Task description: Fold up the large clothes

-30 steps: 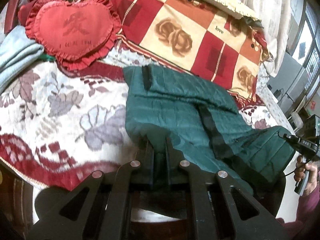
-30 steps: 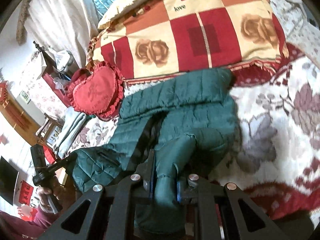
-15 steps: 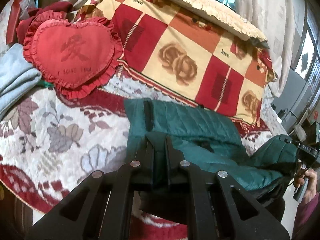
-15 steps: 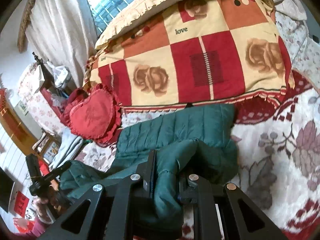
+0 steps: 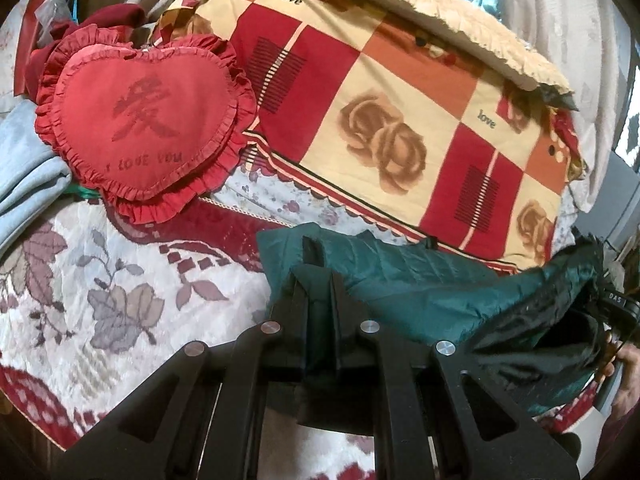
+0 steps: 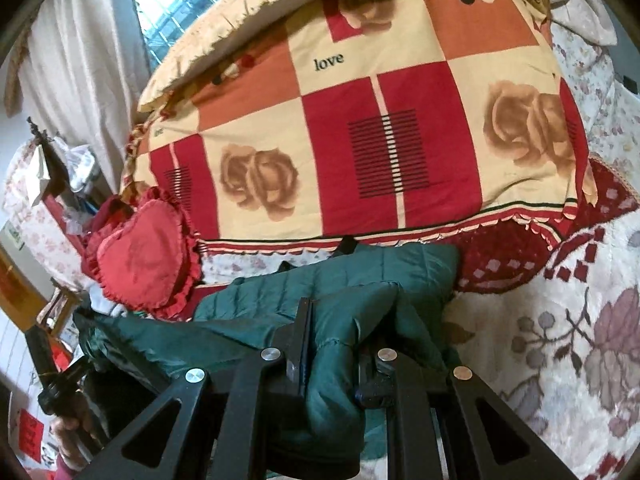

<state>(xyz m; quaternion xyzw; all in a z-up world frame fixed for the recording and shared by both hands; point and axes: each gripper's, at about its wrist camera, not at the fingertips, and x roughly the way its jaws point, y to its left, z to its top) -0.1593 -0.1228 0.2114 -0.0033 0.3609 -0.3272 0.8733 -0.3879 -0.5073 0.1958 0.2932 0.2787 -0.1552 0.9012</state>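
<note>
Both grippers, left (image 5: 320,300) and right (image 6: 340,332), pinch the green jacket (image 6: 360,276), whose length stretches toward twelve o'clock, equally near each.

Daylight enters through the window (image 6: 168,12) behind the bedding; its panes read bright blue-white and nearly overexposed. The curtain (image 6: 80,80) beside it glows pale. Interior light is moderate and warm. Both views show strong fisheye curvature, with dark vignetted corners. Slight softness affects the patterned quilt (image 5: 400,128). The near black gripper frames sit in shadow, underexposed, with small glints on the bolts.
</note>
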